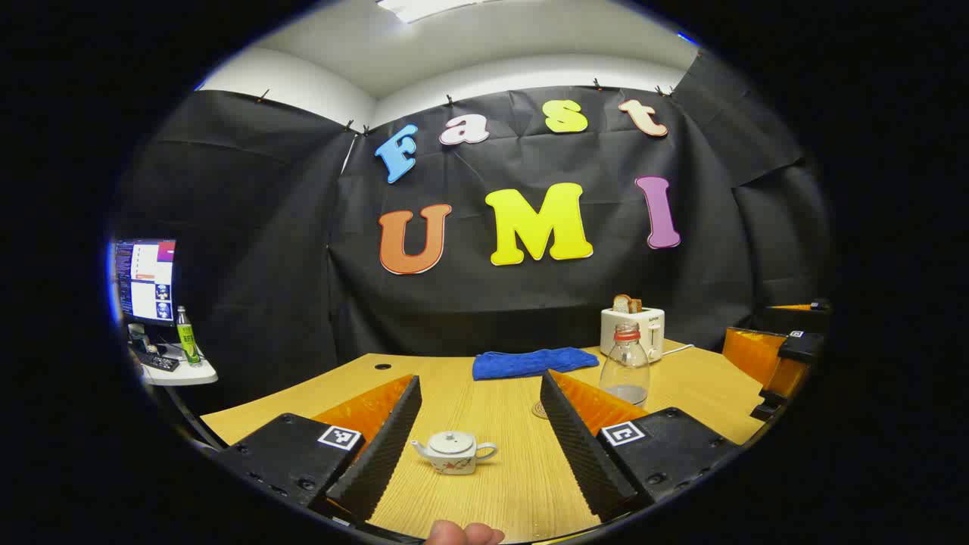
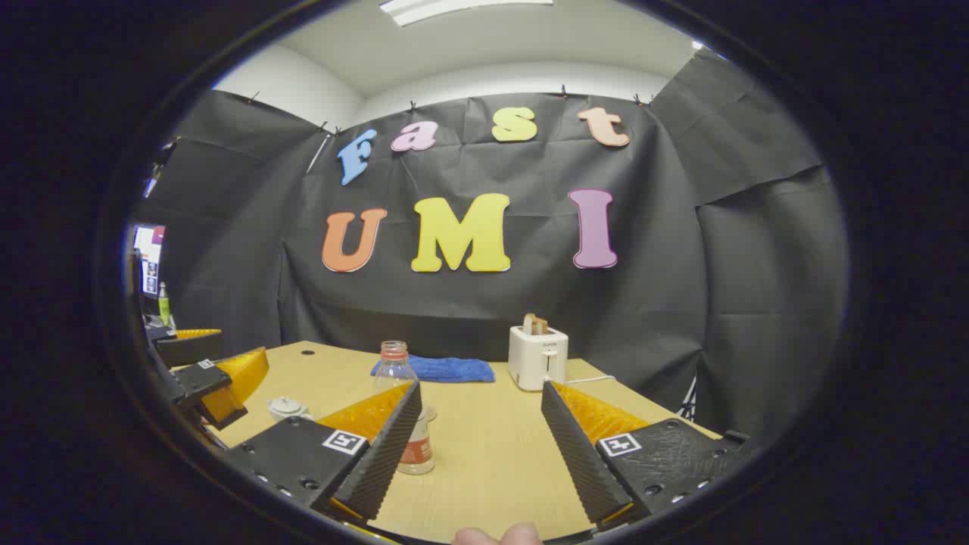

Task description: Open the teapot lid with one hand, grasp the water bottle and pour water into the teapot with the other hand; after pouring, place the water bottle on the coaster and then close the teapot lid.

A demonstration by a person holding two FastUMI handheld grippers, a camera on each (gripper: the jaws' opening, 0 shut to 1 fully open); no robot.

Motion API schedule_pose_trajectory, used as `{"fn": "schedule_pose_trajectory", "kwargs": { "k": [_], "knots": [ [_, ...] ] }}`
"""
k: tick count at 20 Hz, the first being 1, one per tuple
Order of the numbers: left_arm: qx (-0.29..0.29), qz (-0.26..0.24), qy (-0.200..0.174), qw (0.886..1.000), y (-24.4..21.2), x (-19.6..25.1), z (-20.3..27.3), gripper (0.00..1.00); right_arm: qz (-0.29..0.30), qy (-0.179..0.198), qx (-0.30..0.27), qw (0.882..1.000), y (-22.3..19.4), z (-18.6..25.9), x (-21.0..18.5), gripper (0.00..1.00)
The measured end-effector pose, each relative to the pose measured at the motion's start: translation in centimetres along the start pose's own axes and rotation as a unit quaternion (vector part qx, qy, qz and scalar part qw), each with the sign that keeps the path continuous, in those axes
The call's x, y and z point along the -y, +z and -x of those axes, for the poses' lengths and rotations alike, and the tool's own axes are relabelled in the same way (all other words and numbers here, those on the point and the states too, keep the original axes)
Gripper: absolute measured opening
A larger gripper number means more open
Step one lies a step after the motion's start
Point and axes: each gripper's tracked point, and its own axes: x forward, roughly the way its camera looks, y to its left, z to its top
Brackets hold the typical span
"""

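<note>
A small white teapot [image 1: 454, 452] with its lid on sits on the wooden table [image 1: 500, 492], between the fingers of my open left gripper [image 1: 481, 382] and not touched by them. Farther back to the right stands a clear water bottle [image 1: 625, 365] with a red neck ring and a little water. A coaster [image 1: 538, 411] peeks out beside it. In the right gripper view, my open right gripper [image 2: 481, 390] holds nothing. The bottle [image 2: 396, 369] stands partly behind its left finger. The teapot [image 2: 288, 409] is farther left, near the left gripper [image 2: 204, 382].
A folded blue cloth [image 1: 530, 362] and a white toaster [image 1: 633, 329] with bread stand at the table's back. The right gripper [image 1: 783, 356] hovers at the right edge. A monitor [image 1: 144, 280] and a green bottle [image 1: 187, 337] sit on a side table to the left.
</note>
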Motion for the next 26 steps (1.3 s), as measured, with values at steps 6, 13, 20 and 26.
{"fn": "schedule_pose_trajectory", "kwargs": {
  "k": [6, 13, 20, 26],
  "knots": [
    [0.008, 0.005, -0.001, 1.0, 1.0, -0.2, 0.8, 0.99, 0.008, -0.002, 0.002, 1.0, 0.2, -0.1, -0.3, 0.95],
    [0.005, 0.01, -0.001, 1.0, 1.0, -0.1, 0.6, 0.99, 0.007, 0.0, 0.003, 1.0, 0.2, -0.3, -0.9, 0.95],
    [0.004, 0.011, -0.002, 1.0, 0.8, 0.0, 0.5, 0.99, 0.007, 0.004, 0.003, 1.0, 0.2, -0.5, -0.9, 0.95],
    [-0.001, 0.004, -0.013, 1.0, -0.2, 0.2, -0.1, 0.99, 0.009, 0.014, 0.007, 1.0, 0.0, -1.2, -1.5, 0.95]
  ]
}}
